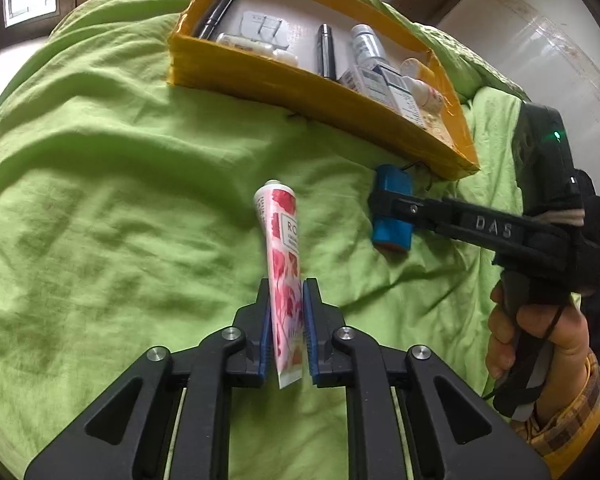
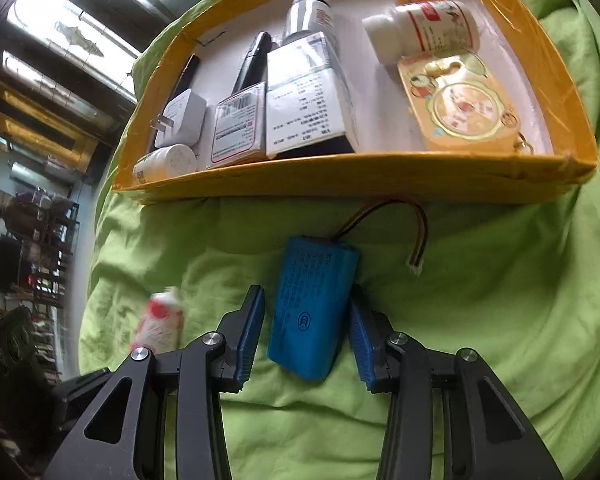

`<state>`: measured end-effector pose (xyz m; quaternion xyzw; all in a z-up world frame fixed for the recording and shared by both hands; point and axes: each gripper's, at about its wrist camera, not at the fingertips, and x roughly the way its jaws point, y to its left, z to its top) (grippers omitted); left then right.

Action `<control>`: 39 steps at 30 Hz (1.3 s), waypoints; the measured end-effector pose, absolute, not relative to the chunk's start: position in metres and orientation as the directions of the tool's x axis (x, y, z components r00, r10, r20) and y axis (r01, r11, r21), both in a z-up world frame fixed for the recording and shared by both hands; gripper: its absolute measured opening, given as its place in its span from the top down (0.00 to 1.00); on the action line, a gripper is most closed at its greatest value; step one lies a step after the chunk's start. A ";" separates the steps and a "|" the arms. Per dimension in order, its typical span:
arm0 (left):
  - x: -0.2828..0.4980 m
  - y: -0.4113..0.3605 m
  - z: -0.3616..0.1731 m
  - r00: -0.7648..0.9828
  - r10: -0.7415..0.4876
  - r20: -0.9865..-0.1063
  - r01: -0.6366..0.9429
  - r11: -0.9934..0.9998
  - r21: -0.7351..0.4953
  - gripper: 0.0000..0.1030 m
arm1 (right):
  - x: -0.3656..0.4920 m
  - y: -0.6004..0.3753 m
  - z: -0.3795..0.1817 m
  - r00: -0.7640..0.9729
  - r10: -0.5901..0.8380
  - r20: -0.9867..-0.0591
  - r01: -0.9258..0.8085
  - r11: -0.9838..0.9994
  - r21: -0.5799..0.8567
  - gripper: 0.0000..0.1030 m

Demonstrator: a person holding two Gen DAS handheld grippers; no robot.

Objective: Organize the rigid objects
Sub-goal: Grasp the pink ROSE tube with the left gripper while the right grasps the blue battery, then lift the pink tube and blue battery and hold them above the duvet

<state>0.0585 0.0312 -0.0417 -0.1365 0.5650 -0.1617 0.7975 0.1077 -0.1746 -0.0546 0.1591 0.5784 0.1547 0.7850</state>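
The left gripper (image 1: 286, 312) has its jaws clamped on a pink floral tube (image 1: 284, 264), the blue pads pressing its lower half from both sides. The tube stands out from the jaws toward 12 o'clock, white cap end up, above the green bedsheet (image 1: 100, 200).

At about 2 o'clock from the tube in the left wrist view lies a blue battery pack (image 1: 392, 212) on the sheet, with the right gripper (image 1: 384, 200) reaching in from 3 o'clock, held by a hand (image 1: 540, 344) in a yellow checked sleeve (image 1: 568, 420).

In the right wrist view the same pack sits between the right gripper's pads: the right pad is at or very near its edge, the left pad stands a little apart, so the jaws are not yet pressing it from both sides. A thin wire (image 2: 388, 216) runs from the pack's top toward 1 o'clock and ends in a small white plug (image 2: 415, 265).

Just beyond the pack, at 12 o'clock, a yellow tray (image 2: 340, 176) rests on the bed, holding a white charger (image 2: 180, 120), boxes, a silver bottle (image 2: 308, 12), a white pill bottle (image 2: 420, 28) and a yellow card (image 2: 460, 108).
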 end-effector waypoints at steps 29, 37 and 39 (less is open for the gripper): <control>0.079 0.016 -0.050 0.389 -0.344 -0.854 0.169 0.938 -0.301 0.90 | 0.044 -0.147 -0.031 0.264 0.374 -0.889 -0.193 0.923 0.332 0.85; 0.073 0.015 -0.044 0.427 -0.321 -0.846 0.166 0.947 -0.276 0.91 | 0.045 -0.146 -0.031 0.278 0.397 -0.875 -0.197 0.915 0.353 0.85; 0.071 0.018 -0.040 0.433 -0.333 -0.838 0.157 0.943 -0.294 0.91 | 0.044 -0.148 -0.027 0.285 0.416 -0.864 -0.198 0.907 0.372 0.85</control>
